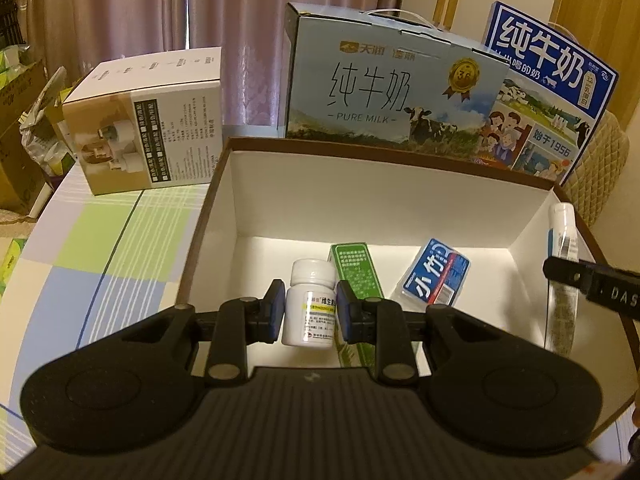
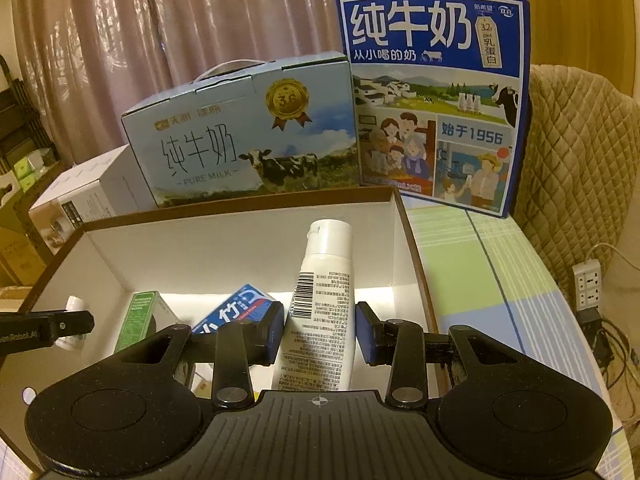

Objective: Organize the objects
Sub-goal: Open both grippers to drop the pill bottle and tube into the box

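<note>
Currently, left claw (image 1: 308,309): closed on a white pill bottle (image 1: 309,305), held over the open box (image 1: 304,188).
Right claw (image 2: 319,334): clamped around a white tube (image 2: 320,304), cap toward the box's far wall.
Box floor: green carton (image 1: 354,276), blue packet (image 1: 436,274), perhaps tissues.
Behind box: two milk cartons (image 2: 240,140).

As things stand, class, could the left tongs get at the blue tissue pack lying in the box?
Probably not yet: the left tongs are shut on the white pill bottle, so they are occupied. The blue tissue pack itself lies uncovered in the box.
</note>
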`<state>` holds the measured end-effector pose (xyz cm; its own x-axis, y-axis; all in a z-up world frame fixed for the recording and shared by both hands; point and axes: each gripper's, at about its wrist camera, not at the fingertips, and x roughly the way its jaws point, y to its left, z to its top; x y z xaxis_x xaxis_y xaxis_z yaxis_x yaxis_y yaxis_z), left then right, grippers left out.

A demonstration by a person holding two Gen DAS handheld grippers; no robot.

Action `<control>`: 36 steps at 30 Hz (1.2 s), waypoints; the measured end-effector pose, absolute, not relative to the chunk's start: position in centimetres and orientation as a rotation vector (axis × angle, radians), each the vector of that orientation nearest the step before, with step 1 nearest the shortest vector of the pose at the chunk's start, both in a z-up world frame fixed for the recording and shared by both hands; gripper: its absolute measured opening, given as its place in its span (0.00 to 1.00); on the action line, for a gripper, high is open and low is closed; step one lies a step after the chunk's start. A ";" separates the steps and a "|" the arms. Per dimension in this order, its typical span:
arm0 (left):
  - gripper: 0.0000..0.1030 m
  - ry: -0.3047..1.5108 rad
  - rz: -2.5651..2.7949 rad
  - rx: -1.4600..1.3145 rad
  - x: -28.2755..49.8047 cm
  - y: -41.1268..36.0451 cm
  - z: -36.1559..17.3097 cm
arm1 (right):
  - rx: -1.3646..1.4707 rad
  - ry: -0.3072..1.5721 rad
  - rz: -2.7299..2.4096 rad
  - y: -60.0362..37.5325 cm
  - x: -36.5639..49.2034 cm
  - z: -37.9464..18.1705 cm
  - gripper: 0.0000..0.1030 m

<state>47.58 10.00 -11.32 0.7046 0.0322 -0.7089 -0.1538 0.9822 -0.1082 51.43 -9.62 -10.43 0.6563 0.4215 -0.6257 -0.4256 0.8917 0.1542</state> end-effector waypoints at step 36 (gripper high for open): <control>0.41 0.800 0.091 -0.168 48.1 9.6 -11.9 | 0.021 0.697 0.479 -9.9 51.9 -10.5 0.35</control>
<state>48.10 9.59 -11.88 0.6937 0.0178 -0.7201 -0.1447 0.9827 -0.1152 51.86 -9.89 -10.49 0.6634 0.4309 -0.6118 -0.4170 0.8917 0.1758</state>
